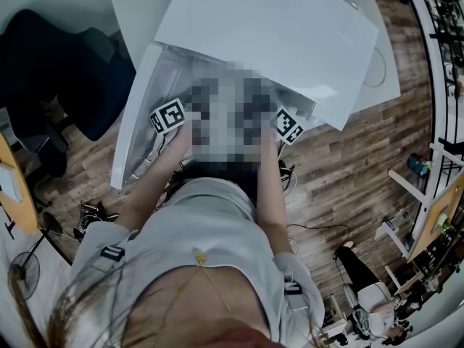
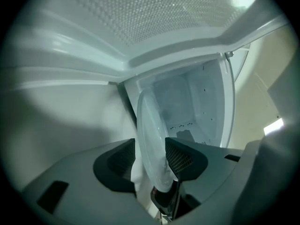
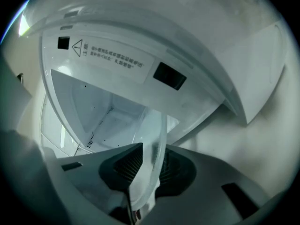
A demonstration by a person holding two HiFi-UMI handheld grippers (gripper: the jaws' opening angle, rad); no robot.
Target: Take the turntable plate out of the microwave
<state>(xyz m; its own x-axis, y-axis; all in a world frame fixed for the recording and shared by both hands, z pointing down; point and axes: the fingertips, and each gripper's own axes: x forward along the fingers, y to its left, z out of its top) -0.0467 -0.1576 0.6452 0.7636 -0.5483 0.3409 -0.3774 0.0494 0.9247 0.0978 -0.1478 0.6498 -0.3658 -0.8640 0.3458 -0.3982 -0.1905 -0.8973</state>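
Wood floor (image 1: 341,187) | open microwave (image 1: 268,27) | turntable plate (image 2: 152,130): left gripper (image 2: 149,157) jaws apart around, right gripper (image 3: 147,165) jaws clamped

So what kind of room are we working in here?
Probably a lab or workshop room rather than a home kitchen. The microwave sits on a white table above a wood-plank floor with loose cables. An office chair and cluttered racks stand nearby.

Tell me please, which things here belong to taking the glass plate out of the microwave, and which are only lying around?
Belong to the job:
- turntable plate
- microwave, its door open
- left tool, plate between its jaws
- right tool, closed on the plate's rim

Just lying about:
- dark chair
- fan
- loose cables
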